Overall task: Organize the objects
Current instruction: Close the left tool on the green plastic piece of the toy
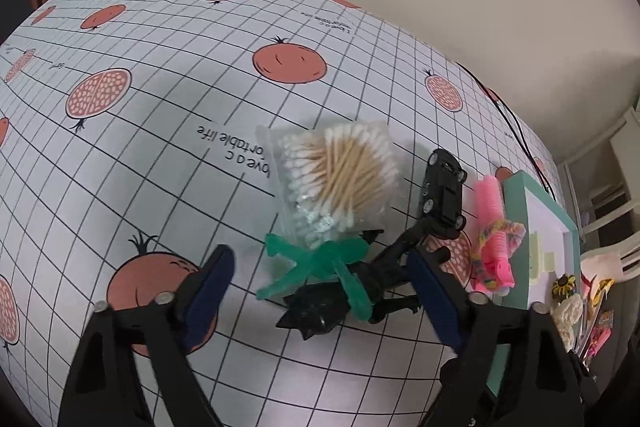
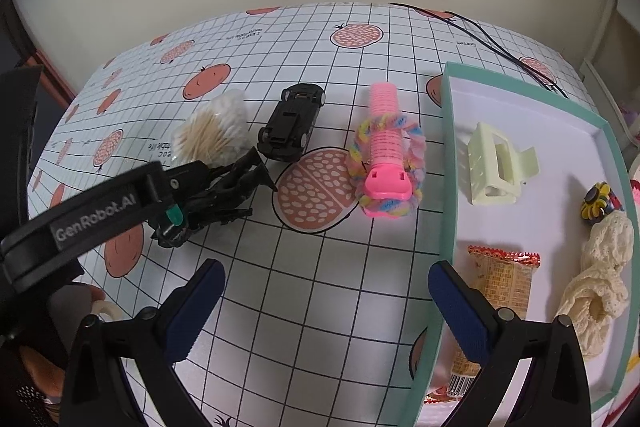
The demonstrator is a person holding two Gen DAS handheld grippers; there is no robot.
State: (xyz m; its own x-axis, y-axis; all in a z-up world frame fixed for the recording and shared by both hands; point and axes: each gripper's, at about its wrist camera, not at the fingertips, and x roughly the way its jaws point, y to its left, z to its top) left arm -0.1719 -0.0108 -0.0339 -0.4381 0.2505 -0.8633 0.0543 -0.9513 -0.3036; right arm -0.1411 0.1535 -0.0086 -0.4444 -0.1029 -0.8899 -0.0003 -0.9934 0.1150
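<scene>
- Holding the left gripper (image 1: 320, 291) wide open, you are straddling a black toy (image 1: 320, 311) with green blades (image 1: 320, 263); the pads are gripping nothing.
- Lying just beyond the toy, a swab bag (image 1: 336, 175) is touching it; a black car (image 1: 442, 191) is sitting upside down beside the bag.
- Resting right of the car, a pink roller (image 2: 386, 143) is wearing a pastel scrunchie (image 2: 416, 163).
- Hovering your right gripper (image 2: 326, 307) open and empty, you are spanning the wall of a teal tray (image 2: 448, 187).
- Sitting inside the tray are a cream clip (image 2: 496, 167), a snack packet (image 2: 506, 279) and a lace scrunchie (image 2: 600, 267).
</scene>
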